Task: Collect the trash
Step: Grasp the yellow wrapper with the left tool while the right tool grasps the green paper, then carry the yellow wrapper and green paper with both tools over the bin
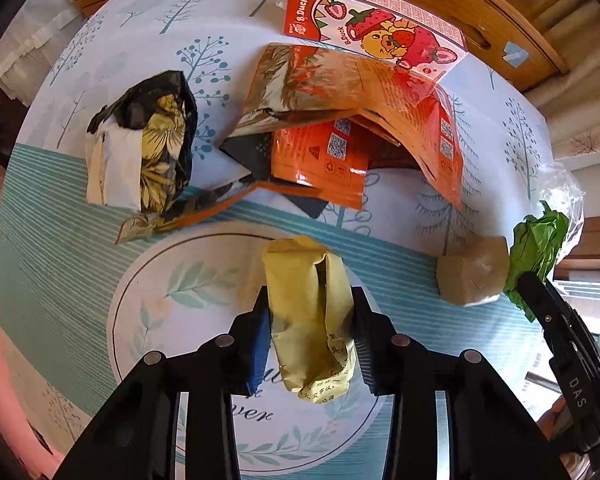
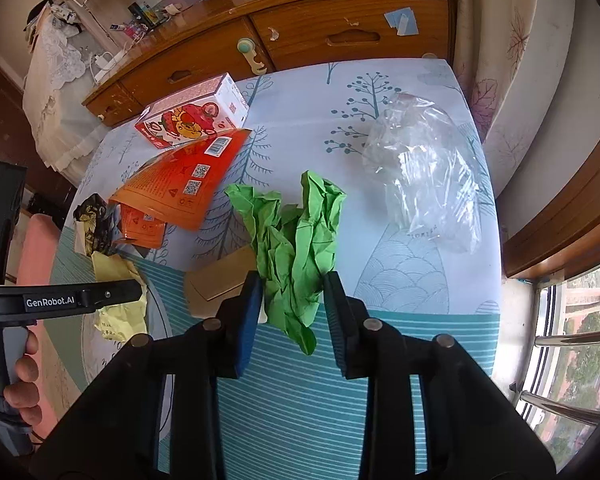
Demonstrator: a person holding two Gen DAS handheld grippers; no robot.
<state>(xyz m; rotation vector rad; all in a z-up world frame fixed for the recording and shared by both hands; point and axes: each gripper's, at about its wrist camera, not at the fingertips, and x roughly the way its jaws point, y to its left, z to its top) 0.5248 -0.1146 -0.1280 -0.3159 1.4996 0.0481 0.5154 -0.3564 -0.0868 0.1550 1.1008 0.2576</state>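
The left fingers [image 1: 262, 320] have closed in on a crumpled yellow paper [image 1: 310, 316], their pads pressing its two sides near the middle, the wad lying on the surface [image 1: 60, 248] over a printed round leaf design; the right fingers [image 2: 252, 300] stand about a third open around a crumpled green paper [image 2: 296, 248], both pads against its lower folds, so it looks gripped; both wads judge as very light, soft and springy, likely to squash rather than slip, and best pinched across the thick middle, not by a loose flap; just beside the green paper lies a small tan box [image 2: 216, 280], stiffer and better taken across its flat sides; farther out sit orange foil packets [image 1: 332, 120], slick and floppy, a dark flowered wrapper [image 1: 148, 144], a strawberry carton [image 1: 380, 28], rigid but hollow, and a clear plastic bag [image 2: 420, 176], flimsy and slippery, best gathered at a bunched fold.
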